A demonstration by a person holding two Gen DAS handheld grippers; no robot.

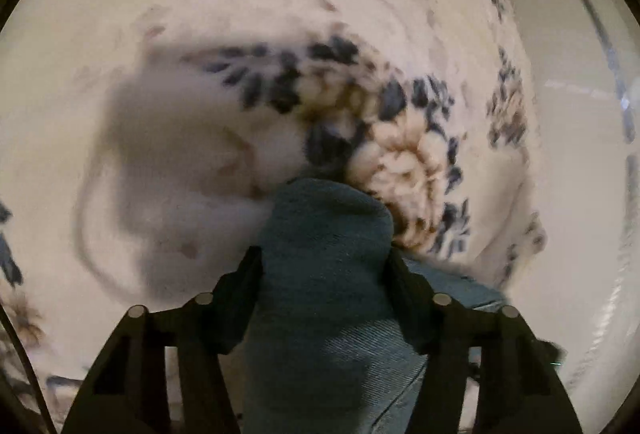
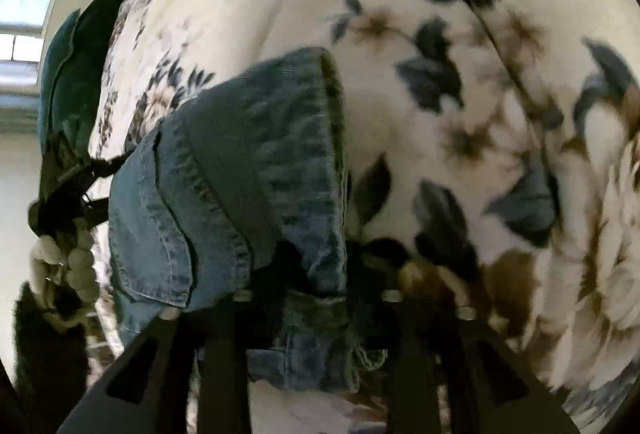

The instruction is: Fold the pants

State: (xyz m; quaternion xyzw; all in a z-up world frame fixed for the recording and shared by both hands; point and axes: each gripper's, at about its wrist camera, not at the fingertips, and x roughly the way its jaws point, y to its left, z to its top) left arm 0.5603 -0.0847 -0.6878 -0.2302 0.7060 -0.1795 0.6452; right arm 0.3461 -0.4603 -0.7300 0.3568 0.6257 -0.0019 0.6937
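My left claw (image 1: 324, 274) is clamped on a thick bunch of the jeans (image 1: 320, 314); my right claw (image 2: 316, 274) pinches a hem at six o'clock (image 2: 256, 170) over the floral bedspread (image 2: 460, 74). Looks mid-fold, nothing laid flat yet.

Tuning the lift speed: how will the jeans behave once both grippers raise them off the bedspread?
Probably floppy: the jeans drape and bunch over the right gripper. Likely heavy for cloth, given thick denim seams. Slipping seems unlikely, since a fat wad fills the left gripper. The floral bedspread looks soft, so little drag.
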